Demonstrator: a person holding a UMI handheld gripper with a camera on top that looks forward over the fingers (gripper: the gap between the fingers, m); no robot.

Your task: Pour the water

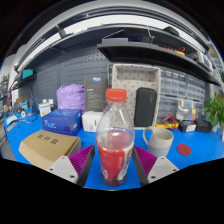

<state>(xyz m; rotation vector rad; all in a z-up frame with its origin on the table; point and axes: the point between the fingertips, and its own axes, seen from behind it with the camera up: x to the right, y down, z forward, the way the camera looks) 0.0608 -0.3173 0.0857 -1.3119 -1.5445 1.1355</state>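
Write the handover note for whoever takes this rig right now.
Gripper: fingers at either side of the bottle; whether the pads press on it cannot be told.
Bottle: upright between the fingers, orange cap on, red liquid in its lower part.
Cup: just ahead of the fingers on the blue table, beside the bottle; contents not visible.
Done: bottle reached.
Left: the cap appears to be on, so probably uncap, then tip the bottle over the cup and pour.
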